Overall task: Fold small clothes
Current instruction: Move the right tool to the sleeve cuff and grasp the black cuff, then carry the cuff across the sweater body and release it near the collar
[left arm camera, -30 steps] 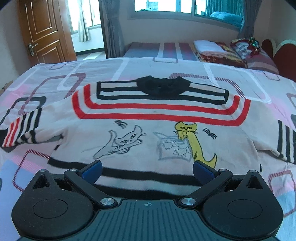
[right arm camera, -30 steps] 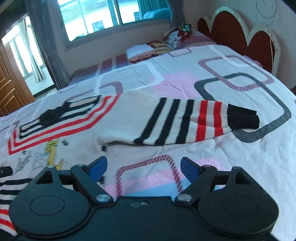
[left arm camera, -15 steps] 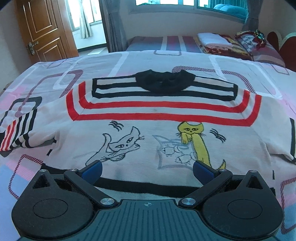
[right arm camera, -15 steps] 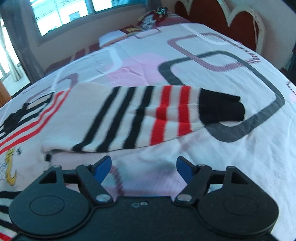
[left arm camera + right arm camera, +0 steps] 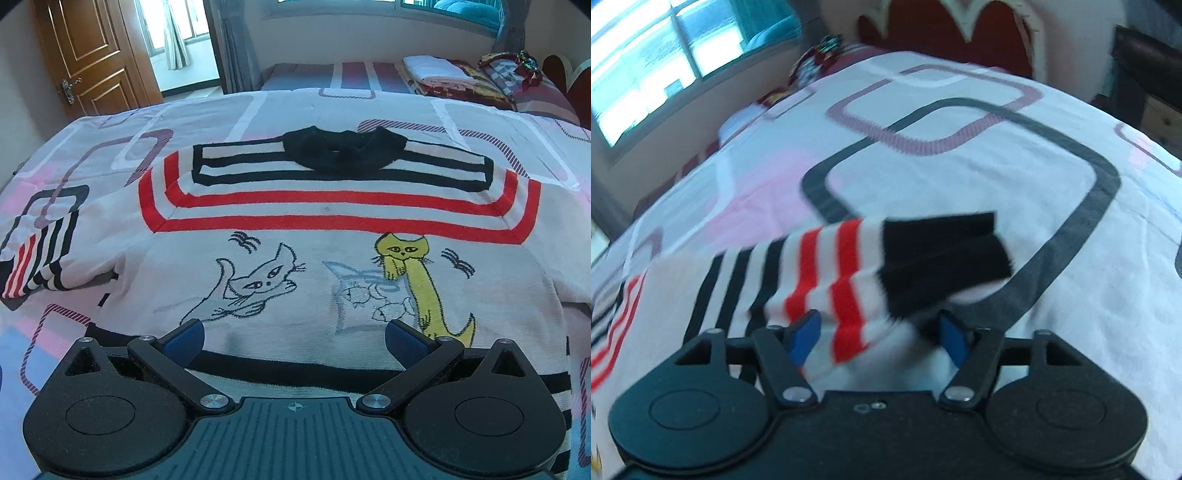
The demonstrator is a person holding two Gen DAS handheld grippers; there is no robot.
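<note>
— Since a second ago the right hand-held gripper [image 5: 881, 334] has swung over to the end of the sweater's sleeve [image 5: 827, 280], and its jaws have just been closing in; earlier that sleeve lay well ahead of it, now the striped end sits between the blue pads [image 5: 805, 334].

— Is it gripped?

— Not that I can see. The jaws stand partly apart, with cloth between them and a gap at the right-hand pad. That view is blurred, so I can't tell more about contact.

— And the other one?

— The left hand-held gripper [image 5: 293, 334] has come a bit closer to the sweater [image 5: 332, 236], near its bottom hem. Its jaws are wide apart with nothing clamped; the black band of the hem runs just under the tips.

— Where's the sweater itself?

— Spread flat, front up, on the bed [image 5: 110, 122]: black collar [image 5: 343, 151] at the far end, red and black stripes below it, a white cat and a yellow cat on the chest. The other sleeve [image 5: 40, 266] lies out to the left side of that view.

— Beyond that?

— A bedspread with rounded-square patterns, folded bedding [image 5: 443, 74] by the window, a wooden door [image 5: 85, 55], and a red headboard [image 5: 942, 40].
</note>
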